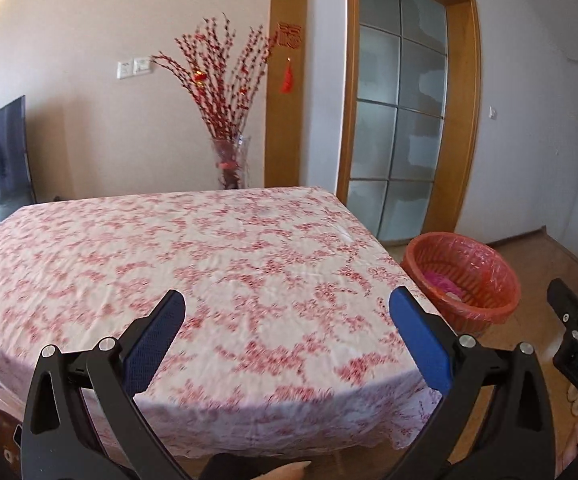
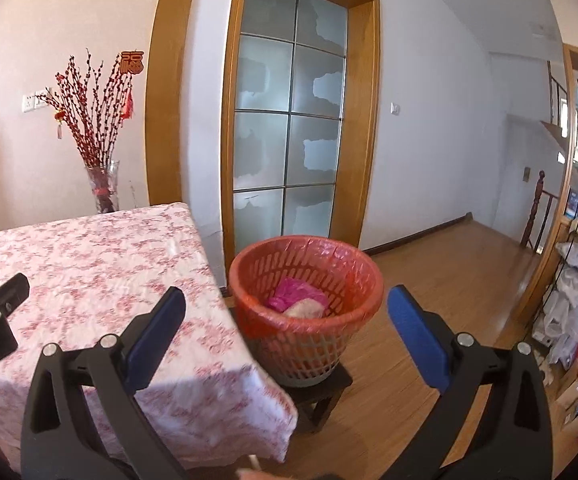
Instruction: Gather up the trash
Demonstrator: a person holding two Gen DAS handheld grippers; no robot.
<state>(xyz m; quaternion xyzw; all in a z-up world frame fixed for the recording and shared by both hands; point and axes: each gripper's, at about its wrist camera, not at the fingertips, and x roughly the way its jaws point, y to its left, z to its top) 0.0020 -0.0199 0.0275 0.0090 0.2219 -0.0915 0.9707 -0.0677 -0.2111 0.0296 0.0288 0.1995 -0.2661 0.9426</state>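
Both grippers empty and spread wide: left gripper [image 1: 287, 312] hangs over the near edge of the table [image 1: 217, 256], right gripper [image 2: 287, 308] aims toward the trash basket [image 2: 307, 276], nothing between either pair of jaws. Basket is orange, lined with a red plastic bag, sits on a small dark stool [image 2: 321, 394] just beside the table's right corner. Inside it: one pink crumpled piece [image 2: 295, 292] and one pale crumpled piece [image 2: 305, 309] touching it, so two bits of trash counted, both already in. Floral tablecloth shows no trash anywhere in either view, though the cloth is a bit motion-blurred so small scraps could be missed. Judged step: drop-off looks done, task at or close to its end; next move would call for a scan of the table and floor for anything left, or else just pulling back. Counts: two grippers, one table, one basket, one stool, two trash pieces, one glass vase [image 1: 231, 162] of red branches behind the table, one frosted glass door [image 2: 289, 120], one TV [image 1: 3, 160] at far left. A fingertip shows at the bottom edge of the left view, no more of the person visible
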